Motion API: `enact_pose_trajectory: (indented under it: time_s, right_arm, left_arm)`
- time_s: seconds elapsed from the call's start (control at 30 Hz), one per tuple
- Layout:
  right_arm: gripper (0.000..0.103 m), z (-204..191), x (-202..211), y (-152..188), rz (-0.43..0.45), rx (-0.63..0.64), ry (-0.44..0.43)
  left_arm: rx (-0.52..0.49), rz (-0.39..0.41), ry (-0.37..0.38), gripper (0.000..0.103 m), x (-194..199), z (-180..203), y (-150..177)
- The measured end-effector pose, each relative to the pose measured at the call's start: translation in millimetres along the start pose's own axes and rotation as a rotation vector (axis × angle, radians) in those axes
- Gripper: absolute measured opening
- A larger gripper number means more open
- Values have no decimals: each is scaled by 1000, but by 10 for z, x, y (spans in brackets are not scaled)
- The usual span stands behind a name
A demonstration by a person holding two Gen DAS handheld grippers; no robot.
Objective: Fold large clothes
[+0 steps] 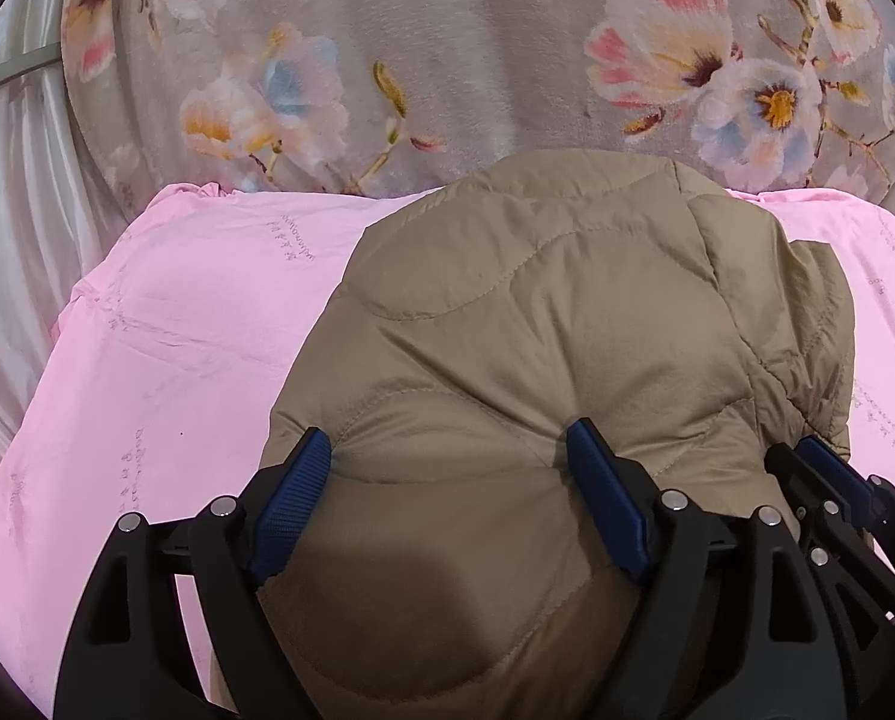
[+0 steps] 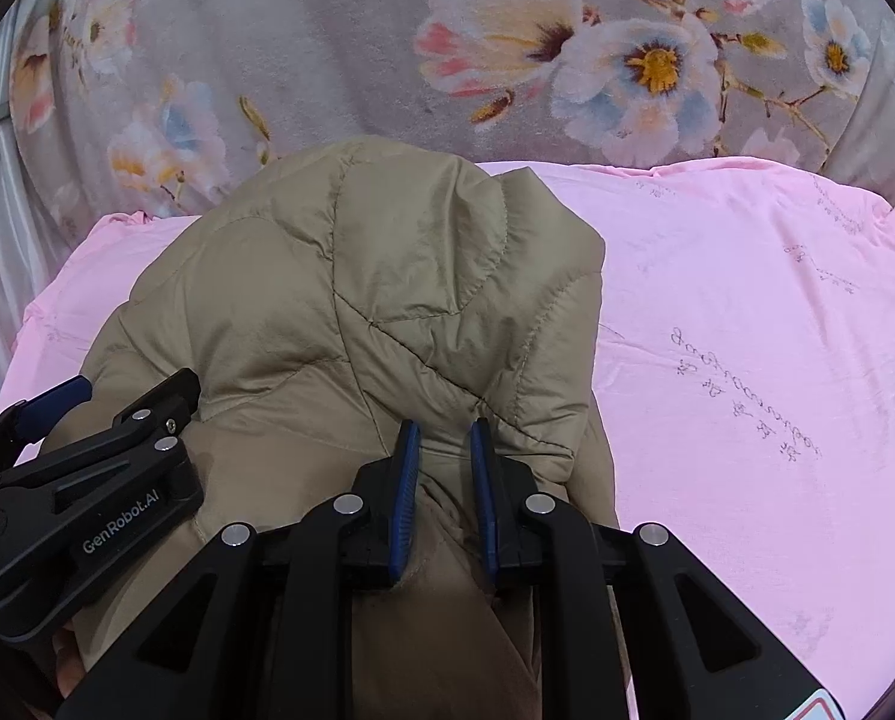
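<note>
A tan quilted jacket (image 1: 537, 300) lies folded in a thick bundle on a pink sheet (image 1: 177, 312). My left gripper (image 1: 447, 438) stands wide, its blue pads (image 1: 303, 480) pressing into a puffy fold at the jacket's near edge, and the fabric creases at both pads. In the right wrist view, my right gripper (image 2: 441, 426) is nearly closed and pinches a thin ridge of the jacket (image 2: 357, 276) between its pads. The two grippers sit side by side: the right gripper (image 1: 819, 450) shows at the left view's right edge, and the left gripper (image 2: 135, 384) at the right view's left edge.
A grey floral blanket (image 1: 447, 30) rises behind the pink sheet (image 2: 747, 300). A white satin curtain (image 1: 15, 210) hangs at the far left. Bare pink sheet lies on both sides of the jacket.
</note>
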State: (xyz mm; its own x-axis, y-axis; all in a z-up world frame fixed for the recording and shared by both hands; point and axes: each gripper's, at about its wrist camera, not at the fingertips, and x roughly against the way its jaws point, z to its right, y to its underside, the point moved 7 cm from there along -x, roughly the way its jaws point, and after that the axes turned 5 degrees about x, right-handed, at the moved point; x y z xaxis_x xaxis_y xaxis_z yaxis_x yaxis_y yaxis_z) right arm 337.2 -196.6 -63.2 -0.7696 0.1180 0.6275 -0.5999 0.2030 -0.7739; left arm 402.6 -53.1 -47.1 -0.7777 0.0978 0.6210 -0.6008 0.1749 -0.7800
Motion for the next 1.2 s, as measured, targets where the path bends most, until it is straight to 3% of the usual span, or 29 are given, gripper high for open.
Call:
enact_pose_trajectory:
  time_s: [0.67, 0.77, 0.87, 1.0, 1.1, 1.2]
  right_arm:
    - [16, 5, 6, -20, -3, 15, 11]
    - [17, 38, 138, -207, -21, 11, -7]
    - [24, 132, 291, -636, 54, -12, 20]
    - [28, 239, -39, -900, -5, -89, 10]
    - [27, 298, -442, -766, -86, -132, 17]
    - [26, 311, -560, -638, -93, -157, 0]
  left_arm:
    - [-1, 51, -2, 80, -54, 9, 55]
    - [-6, 36, 27, 80, 8, -34, 42]
    - [22, 4, 67, 82, 75, -170, -38]
    - [91, -21, 72, 80, 55, -329, -218]
    - [97, -52, 94, 83, -95, -324, -219]
    - [117, -42, 116, 88, -147, -313, -177]
